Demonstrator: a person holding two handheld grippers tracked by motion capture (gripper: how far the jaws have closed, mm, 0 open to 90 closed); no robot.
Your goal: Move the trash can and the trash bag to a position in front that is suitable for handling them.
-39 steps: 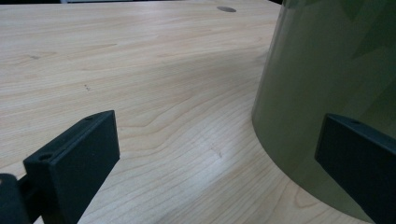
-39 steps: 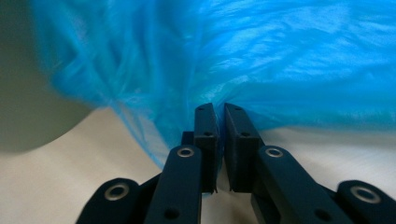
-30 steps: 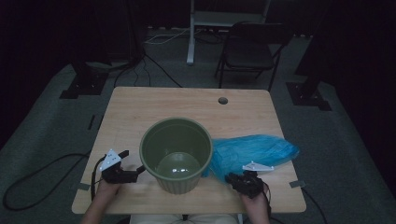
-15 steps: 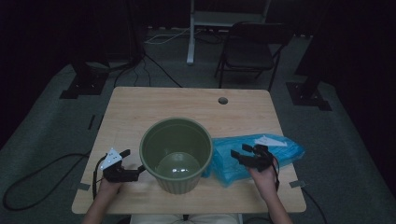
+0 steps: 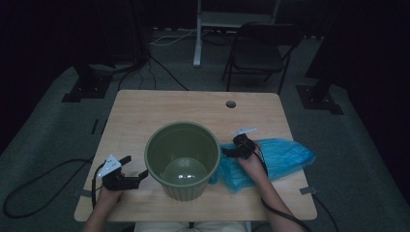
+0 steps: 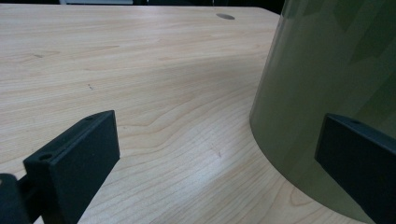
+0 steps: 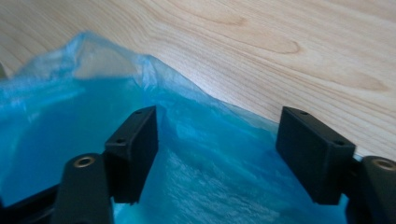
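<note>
Lining of the green bin (image 5: 183, 159) looks barely begun: the blue plastic bag (image 5: 280, 159) lies flat on the table (image 5: 159, 108) beside the bin, toward the right edge, not yet opened or lifted. The right gripper (image 5: 231, 151) hovers over the bag's near-bin end, jaws having just spread wide, gripping nothing. The left gripper (image 5: 137, 169), open and empty, waits by the bin's left wall near the front edge.
</note>
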